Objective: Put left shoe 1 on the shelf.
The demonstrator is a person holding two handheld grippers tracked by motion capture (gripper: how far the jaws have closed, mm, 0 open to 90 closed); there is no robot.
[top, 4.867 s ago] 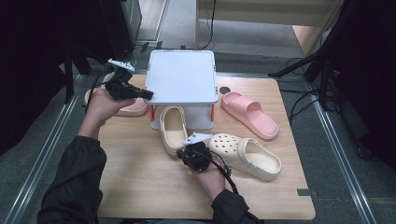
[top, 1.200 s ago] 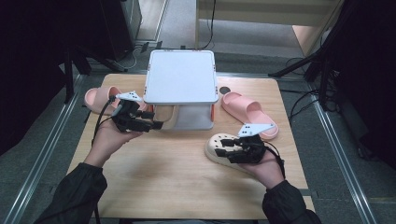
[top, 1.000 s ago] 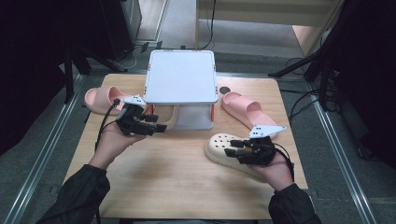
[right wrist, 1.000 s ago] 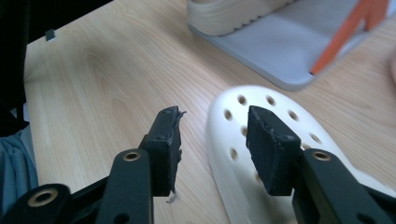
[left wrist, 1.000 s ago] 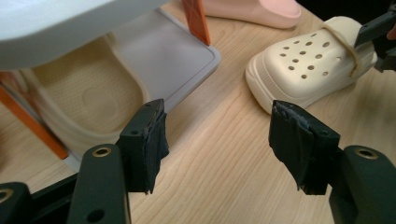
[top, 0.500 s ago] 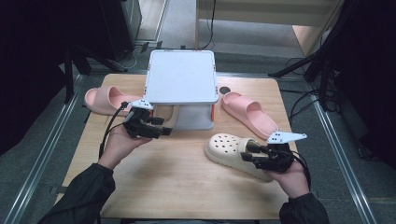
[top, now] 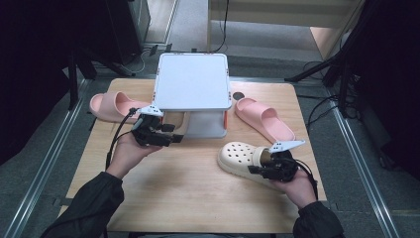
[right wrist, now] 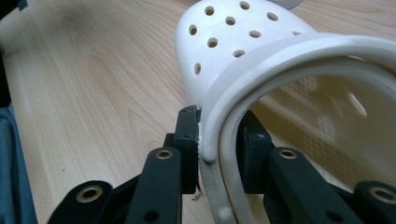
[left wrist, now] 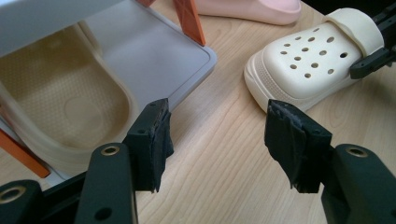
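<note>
Wooden table (top: 198,193) on a grey floor, dark surroundings; two hand-held claws at work over it.

Nearest, at right: right gripper (right wrist: 217,140) clamped on the side rim and heel strap of the cream perforated clog (top: 242,158), one jaw outside the wall, one inside; clog flat on the table, toe pointing away from the claw toward table centre. At left: left gripper (left wrist: 217,140) spread wide, holding nothing, hovering just above bare wood. Ahead-left of its jaws: second cream clog (left wrist: 56,112) tucked on the lower shelf of the white two-tier rack (top: 194,82). Beyond each claw: one pink slide (top: 115,105) left of the rack, another pink slide (top: 264,119) right of it.
</note>
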